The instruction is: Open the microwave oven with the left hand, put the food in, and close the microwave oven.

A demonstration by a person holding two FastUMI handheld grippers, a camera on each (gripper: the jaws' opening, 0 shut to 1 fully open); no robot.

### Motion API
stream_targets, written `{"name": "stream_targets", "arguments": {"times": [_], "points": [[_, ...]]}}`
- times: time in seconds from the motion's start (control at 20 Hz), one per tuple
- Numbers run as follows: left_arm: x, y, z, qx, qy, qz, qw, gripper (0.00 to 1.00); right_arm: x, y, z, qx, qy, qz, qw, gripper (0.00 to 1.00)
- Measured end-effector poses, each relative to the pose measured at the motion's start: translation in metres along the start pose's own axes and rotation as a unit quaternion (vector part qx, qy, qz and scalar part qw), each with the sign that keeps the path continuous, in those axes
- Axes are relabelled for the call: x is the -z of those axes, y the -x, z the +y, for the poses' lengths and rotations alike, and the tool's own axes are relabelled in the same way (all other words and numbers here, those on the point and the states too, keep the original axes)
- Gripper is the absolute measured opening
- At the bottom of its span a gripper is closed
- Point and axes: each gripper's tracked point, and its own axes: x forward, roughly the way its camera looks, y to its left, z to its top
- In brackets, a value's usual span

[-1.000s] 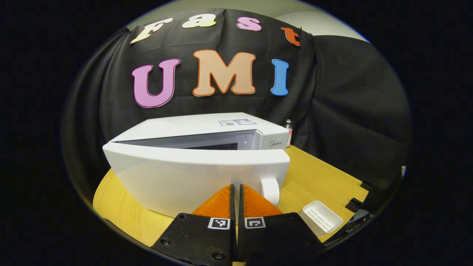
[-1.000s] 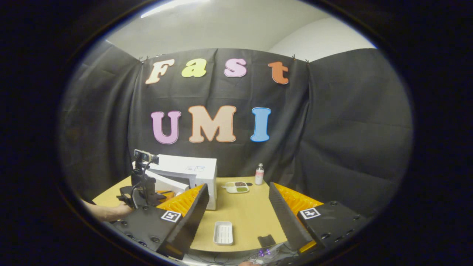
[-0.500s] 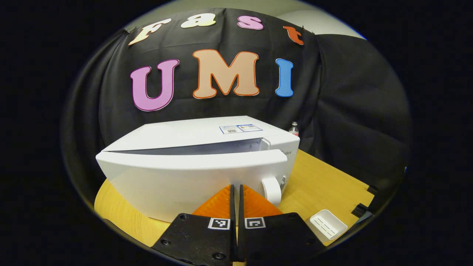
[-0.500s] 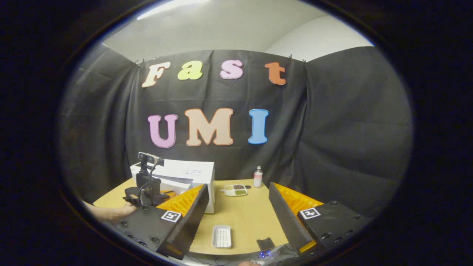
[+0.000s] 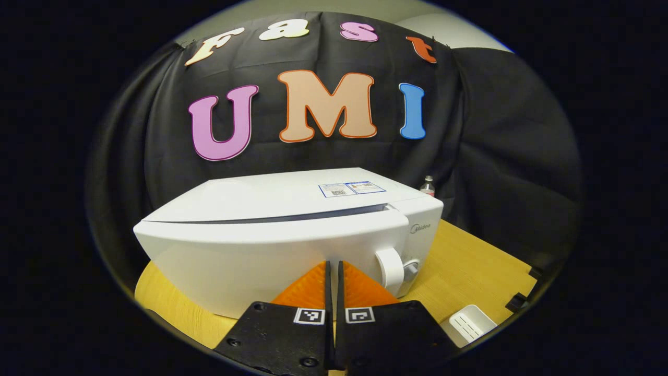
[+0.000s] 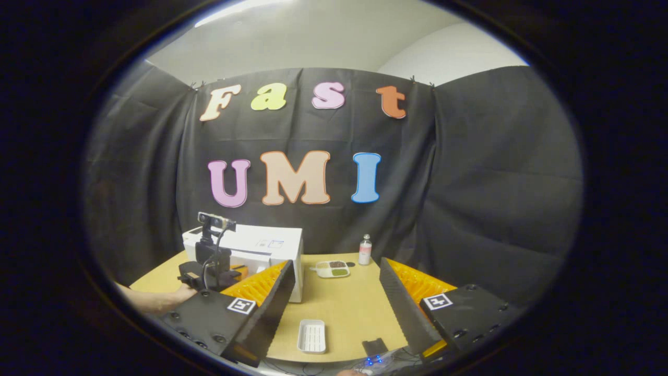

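The white microwave point(image 5: 271, 196) stands on the wooden table point(image 5: 469, 261). Its door point(image 5: 250, 256) is almost flush with the body, leaving a thin slit along the top. My left gripper point(image 5: 333, 265) is shut, its tips against the door front just left of the round knob point(image 5: 390, 269). In the right gripper view the left gripper point(image 6: 237, 271) and the hand point(image 6: 156, 300) holding it are at the microwave point(image 6: 271, 245). A plate of food point(image 6: 334, 268) lies on the table right of the microwave. My right gripper point(image 6: 335, 264) hangs open and empty near the table's front.
A white empty tray point(image 6: 311, 336) lies near the front edge, also seen as the tray point(image 5: 469, 325) at lower right. A small bottle point(image 6: 365, 249) stands at the back by the cloth wall. A dark flat object point(image 6: 374, 346) sits at the front edge.
The microwave door has swung from partly open to nearly shut, with my shut left gripper moving forward against it. The right gripper has barely moved.
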Motion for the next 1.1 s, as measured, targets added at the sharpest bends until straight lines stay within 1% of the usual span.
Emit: {"name": "stream_targets", "arguments": {"times": [0.15, 0.2, 0.25, 0.35, 0.4, 0.45, 0.5, 0.55, 0.65, 0.8, 0.9, 0.95, 1.0, 1.1], "points": [[-0.002, -0.001, 0.001, -0.008, 0.014, -0.009, 1.0, 0.0, 0.0, -0.003, -0.001, 0.002, -0.001, 0.002, 1.0, 0.92], [-0.002, -0.002, 0.001, -0.01, 0.019, -0.012, 1.0, 0.0, -0.001, -0.005, -0.001, 0.001, 0.0, 0.003, 1.0, 1.0], [-0.003, -0.002, 0.001, -0.015, 0.021, -0.015, 1.0, 0.0, 0.0, -0.007, 0.0, 0.001, 0.0, 0.003, 1.0, 0.92], [-0.004, -0.004, 0.004, -0.029, 0.015, -0.016, 0.999, 0.0, 0.0, -0.008, 0.001, 0.0, 0.004, 0.003, 1.0, 0.92], [-0.007, -0.009, 0.003, -0.029, 0.013, -0.023, 0.999, 0.0, 0.001, -0.01, 0.003, -0.002, 0.005, 0.004, 1.0, 0.92], [-0.007, -0.013, 0.009, -0.041, 0.007, -0.017, 0.999, 0.0, 0.002, -0.012, 0.005, -0.005, 0.006, 0.006, 1.0, 0.92], [-0.002, -0.011, 0.005, -0.034, 0.014, -0.01, 0.999, 0.0, 0.004, -0.013, 0.008, -0.01, 0.008, 0.009, 1.0, 0.92], [-0.007, -0.012, 0.005, -0.033, 0.014, -0.025, 0.999, 0.01, 0.003, -0.014, 0.009, -0.011, 0.011, 0.009, 1.0, 0.92], [-0.005, -0.012, 0.002, -0.032, 0.003, -0.021, 0.999, 0.01, 0.003, -0.014, 0.013, -0.016, 0.014, 0.009, 1.0, 0.92], [-0.001, -0.014, 0.001, -0.024, 0.005, -0.017, 1.0, 0.01, 0.005, -0.016, 0.015, -0.019, 0.017, 0.011, 1.0, 0.92], [0.002, -0.013, -0.002, -0.019, -0.005, -0.01, 1.0, 0.01, 0.005, -0.017, 0.017, -0.022, 0.013, 0.011, 1.0, 0.92], [0.002, -0.012, 0.001, -0.022, -0.012, -0.005, 1.0, 0.01, 0.004, -0.016, 0.019, -0.024, 0.012, 0.009, 1.0, 0.92], [0.002, -0.009, 0.004, -0.026, -0.016, 0.001, 1.0, 0.01, 0.002, -0.016, 0.02, -0.026, 0.013, 0.006, 1.0, 0.92], [-0.006, 0.005, 0.002, -0.019, -0.007, -0.003, 1.0, 0.01, -0.001, -0.016, 0.023, -0.029, 0.015, -0.001, 0.999, 0.92]]}}
